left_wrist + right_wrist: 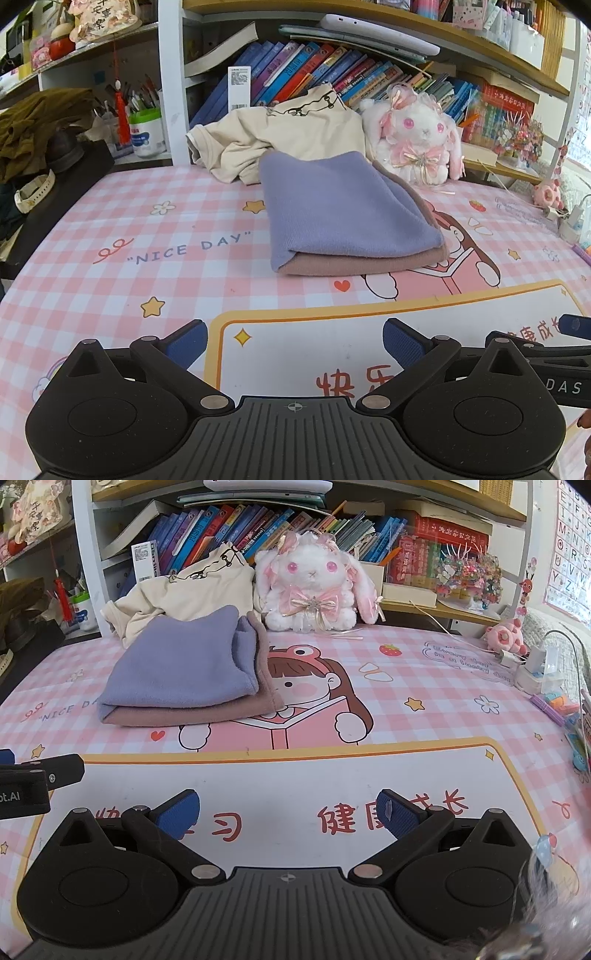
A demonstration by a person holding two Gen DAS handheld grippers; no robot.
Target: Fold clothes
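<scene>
- Two garments lay already folded on the pink checked desk mat (110,221): a purple cloth (343,206) set on top of a dusty pink cloth (354,264), their folded edges turned toward the cameras.
- Just behind this folded stack, a cream shirt (280,136) was lying crumpled and unfolded, partly leaning against the books (295,70) on the shelf.
- To the right of the stack, a white plush rabbit (314,587) sat on the mat, touching or almost touching the cream shirt; I could not tell which.
- The left gripper (295,341) was in front of the stack, well apart from it, with its fingers (186,343) spread wide and nothing between them.
- The right gripper (288,814) was also in front of the stack and to the right of it, with its blue fingers (400,814) released and empty too.
- Both grippers hovered over the white panel of the mat (295,775), and neither one touched any cloth.
- In my judgement the task was partly done: two pieces were finished and stacked, and the cream shirt was left.
- An olive garment (40,122) was piled far to the left of the stack, off the mat; whether it belonged to the task, I could not tell.
- The next step probably needed both grippers to reach over the stack and pull the shirt out to the free area.
</scene>
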